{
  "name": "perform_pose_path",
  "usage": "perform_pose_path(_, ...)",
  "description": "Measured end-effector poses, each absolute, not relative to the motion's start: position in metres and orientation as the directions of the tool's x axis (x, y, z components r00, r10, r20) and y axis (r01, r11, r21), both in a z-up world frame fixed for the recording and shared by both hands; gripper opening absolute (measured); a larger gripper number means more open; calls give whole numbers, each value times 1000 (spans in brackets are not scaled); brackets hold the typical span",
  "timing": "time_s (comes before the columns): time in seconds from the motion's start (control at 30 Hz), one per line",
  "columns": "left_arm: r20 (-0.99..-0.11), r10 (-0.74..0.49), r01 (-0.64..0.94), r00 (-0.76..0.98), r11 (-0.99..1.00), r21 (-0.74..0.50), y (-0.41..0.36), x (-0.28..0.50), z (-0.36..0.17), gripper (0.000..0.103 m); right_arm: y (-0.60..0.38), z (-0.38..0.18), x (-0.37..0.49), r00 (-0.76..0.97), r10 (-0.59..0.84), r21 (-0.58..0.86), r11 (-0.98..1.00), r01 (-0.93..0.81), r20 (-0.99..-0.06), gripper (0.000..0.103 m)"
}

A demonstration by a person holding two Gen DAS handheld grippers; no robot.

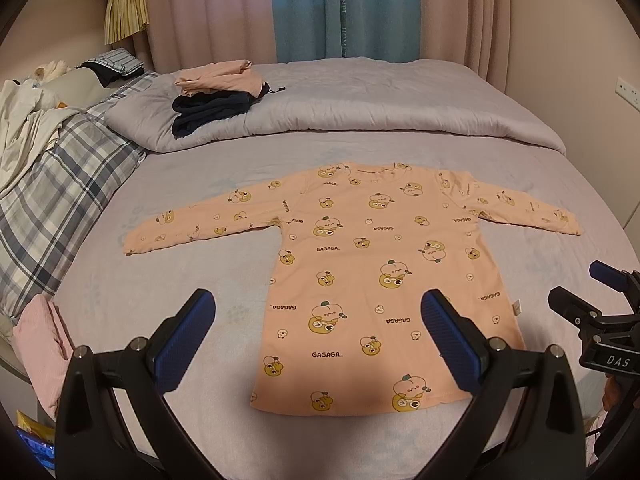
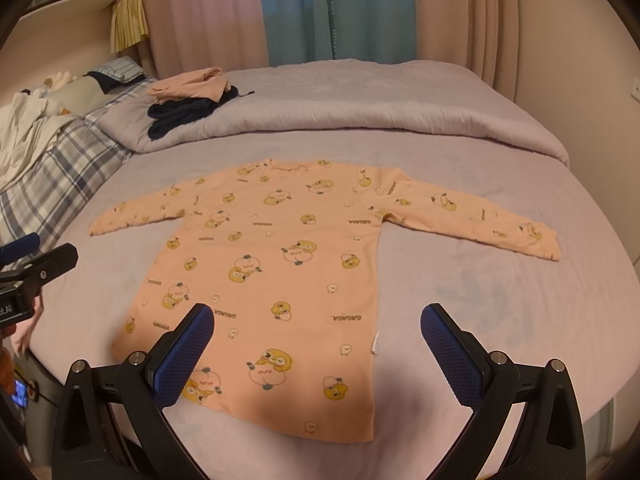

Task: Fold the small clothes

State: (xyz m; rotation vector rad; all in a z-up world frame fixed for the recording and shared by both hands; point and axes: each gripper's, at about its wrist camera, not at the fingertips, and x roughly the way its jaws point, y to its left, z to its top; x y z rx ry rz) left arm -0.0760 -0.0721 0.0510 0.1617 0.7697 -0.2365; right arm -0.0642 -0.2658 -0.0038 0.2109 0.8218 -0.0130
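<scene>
A small peach long-sleeved shirt point(image 1: 360, 264) with yellow cartoon prints lies flat on the lilac bed, both sleeves spread out and hem toward me. It also shows in the right wrist view point(image 2: 272, 264). My left gripper point(image 1: 318, 308) is open and empty, held above the hem's left part. My right gripper point(image 2: 318, 320) is open and empty, above the hem's right part. The right gripper shows at the right edge of the left wrist view point(image 1: 600, 308), and the left gripper at the left edge of the right wrist view point(image 2: 36, 260).
A folded lilac duvet point(image 1: 360, 108) lies across the bed's far half, with a stack of folded peach and dark navy clothes point(image 1: 216, 96) on it. A plaid pillow point(image 1: 60, 184) and white bedding lie left. A pink garment point(image 1: 44, 344) sits at the near left edge.
</scene>
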Motion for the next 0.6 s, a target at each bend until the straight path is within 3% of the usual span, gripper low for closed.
perform_pose_path(0.6, -710, -150, 277, 688, 959, 66, -70, -74, 45, 103, -267, -6, -64, 678, 71, 186, 978, 98, -732, 102)
